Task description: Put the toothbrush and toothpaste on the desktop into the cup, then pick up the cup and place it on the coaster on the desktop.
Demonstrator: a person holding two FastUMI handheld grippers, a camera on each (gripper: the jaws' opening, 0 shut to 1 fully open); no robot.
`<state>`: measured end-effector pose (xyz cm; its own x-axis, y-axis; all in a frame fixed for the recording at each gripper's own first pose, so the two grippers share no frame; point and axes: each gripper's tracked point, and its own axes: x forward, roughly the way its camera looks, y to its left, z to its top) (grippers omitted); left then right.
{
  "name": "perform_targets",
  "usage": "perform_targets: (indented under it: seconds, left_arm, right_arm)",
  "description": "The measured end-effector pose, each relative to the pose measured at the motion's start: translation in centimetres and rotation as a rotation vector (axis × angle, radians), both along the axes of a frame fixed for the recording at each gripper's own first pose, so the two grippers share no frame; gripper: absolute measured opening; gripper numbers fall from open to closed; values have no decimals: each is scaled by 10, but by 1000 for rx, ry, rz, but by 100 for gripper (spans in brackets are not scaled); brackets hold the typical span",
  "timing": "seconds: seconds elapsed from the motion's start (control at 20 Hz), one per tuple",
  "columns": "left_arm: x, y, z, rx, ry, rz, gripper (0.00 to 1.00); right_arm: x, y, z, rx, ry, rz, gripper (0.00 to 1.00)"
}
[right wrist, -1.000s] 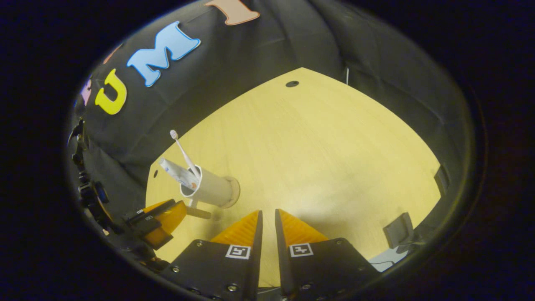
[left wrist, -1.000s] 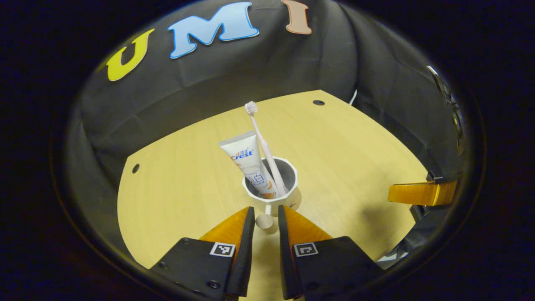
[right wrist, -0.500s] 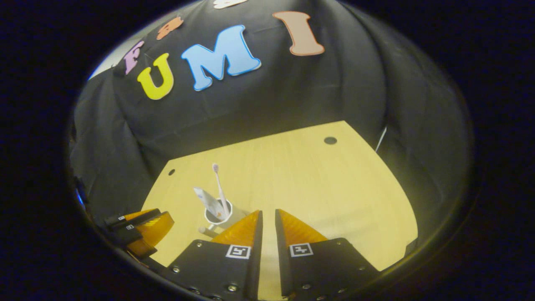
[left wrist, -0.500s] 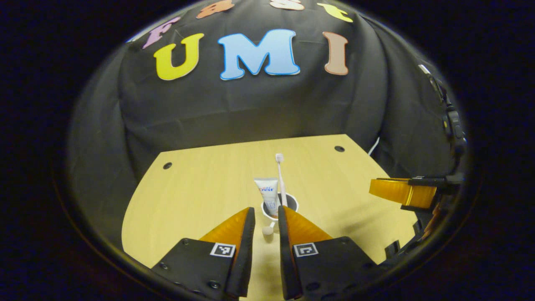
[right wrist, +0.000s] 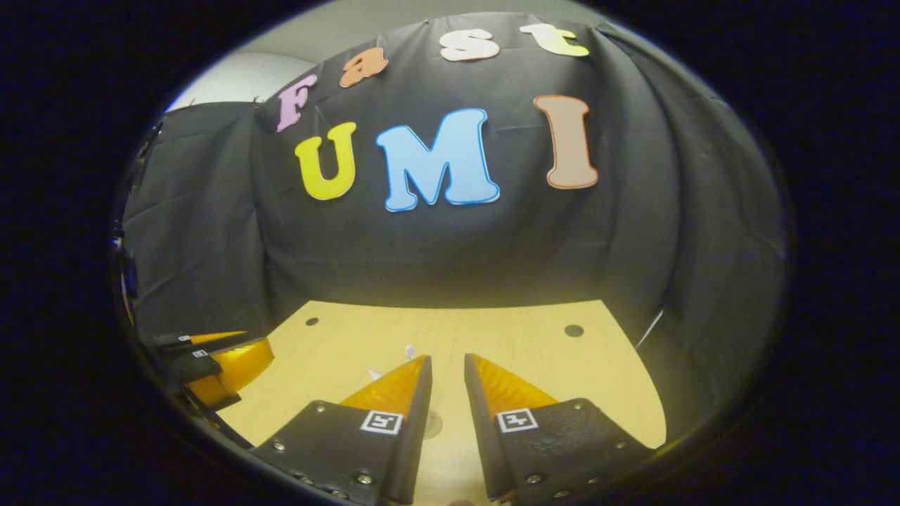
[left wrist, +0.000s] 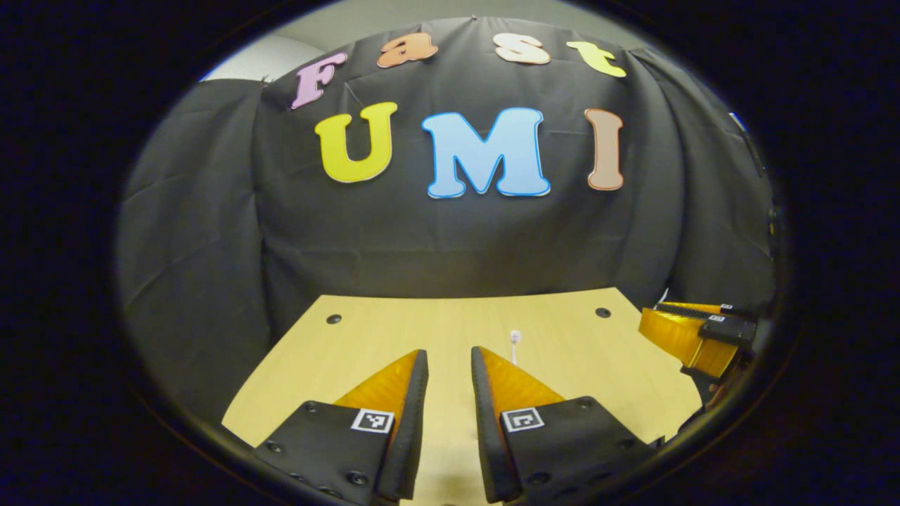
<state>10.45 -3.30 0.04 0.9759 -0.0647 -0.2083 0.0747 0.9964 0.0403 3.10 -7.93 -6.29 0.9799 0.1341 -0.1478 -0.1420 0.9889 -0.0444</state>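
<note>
At the bottom centre of the left gripper view, the left gripper has its two fingers drawn near each other with a narrow gap and nothing between them, so it reads as closed on nothing. Just above its right finger, the bristle head of the toothbrush pokes up over the wooden surface; the cup and toothpaste below it are hidden behind that finger. At the right edge of the same view the right gripper hangs beside the surface. From its own camera, the right gripper sits at the bottom centre, fingers likewise nearly together and empty. The toothbrush head peeks just above its left finger, with a pale corner that is probably the toothpaste beside it, and the left gripper lies at the lower left. Whether the cup stands on the coaster cannot be told from these views. The task looks close to finished, judging by the brush standing upright. The risk now is a blind one: with the cup masked by the fingers, any forward drift of either gripper could clip the tall brush and tip the cup.
</note>
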Motion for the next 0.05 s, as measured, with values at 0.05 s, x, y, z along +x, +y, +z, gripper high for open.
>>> perform_targets:
  seconds: [0.05]
  left_arm:
    - [-3,3,9,-3,-17,8,49]
  right_arm:
    - [-1,0,2,-7,-15,0,34]
